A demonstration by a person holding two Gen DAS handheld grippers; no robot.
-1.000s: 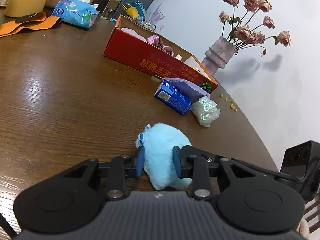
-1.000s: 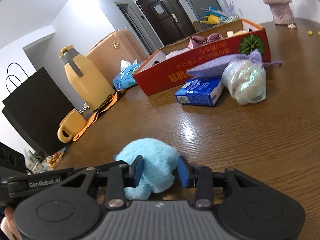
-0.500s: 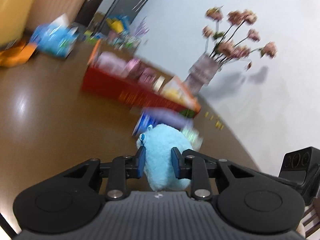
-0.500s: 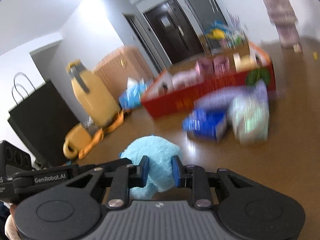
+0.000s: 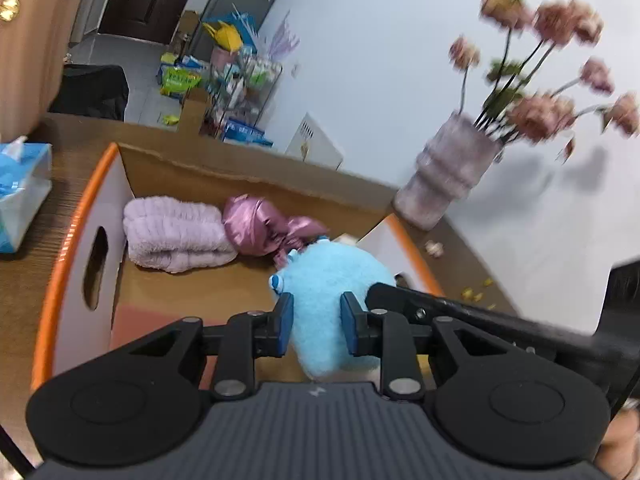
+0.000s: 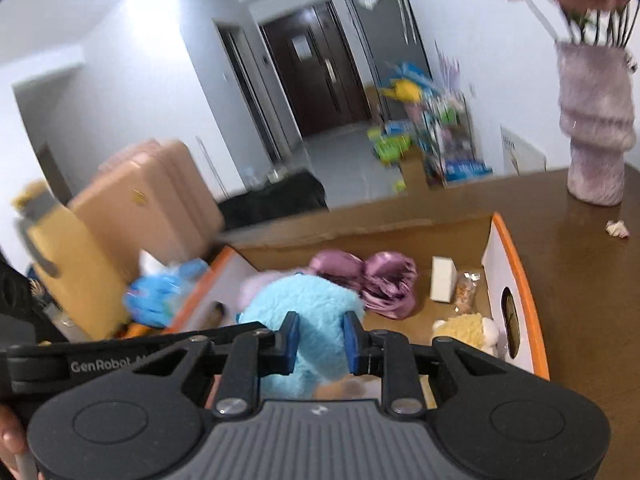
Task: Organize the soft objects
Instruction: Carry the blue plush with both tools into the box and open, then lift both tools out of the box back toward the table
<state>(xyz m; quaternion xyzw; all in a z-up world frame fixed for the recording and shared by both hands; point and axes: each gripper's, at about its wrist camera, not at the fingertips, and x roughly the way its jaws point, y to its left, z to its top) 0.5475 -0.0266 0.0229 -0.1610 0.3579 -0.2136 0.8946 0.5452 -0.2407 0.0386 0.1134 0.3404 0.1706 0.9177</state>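
Observation:
A fluffy light-blue plush toy [image 5: 332,276] hangs over the open cardboard box [image 5: 80,224] with the orange rim. My left gripper [image 5: 316,320] is shut on it from one side, and my right gripper [image 6: 319,338] is shut on the same plush toy [image 6: 304,300] from the other side. Both pairs of blue pads press into the fur. Inside the box [image 6: 516,264] lie a folded pink towel [image 5: 172,236], a crumpled pink satin piece [image 5: 264,224], a yellow plush [image 6: 468,330], a small white carton [image 6: 442,280] and a snack packet [image 6: 466,290].
A pale purple vase [image 5: 448,184] with dried roses stands on the brown table just beyond the box's right end. A blue tissue pack [image 5: 20,196] lies left of the box. A yellow jug [image 6: 60,260] and a tan suitcase [image 6: 148,200] are further left.
Both grippers lifted the blue plush off the table and carried it forward to above the box. Their jaws squeezed in slightly on the fur.

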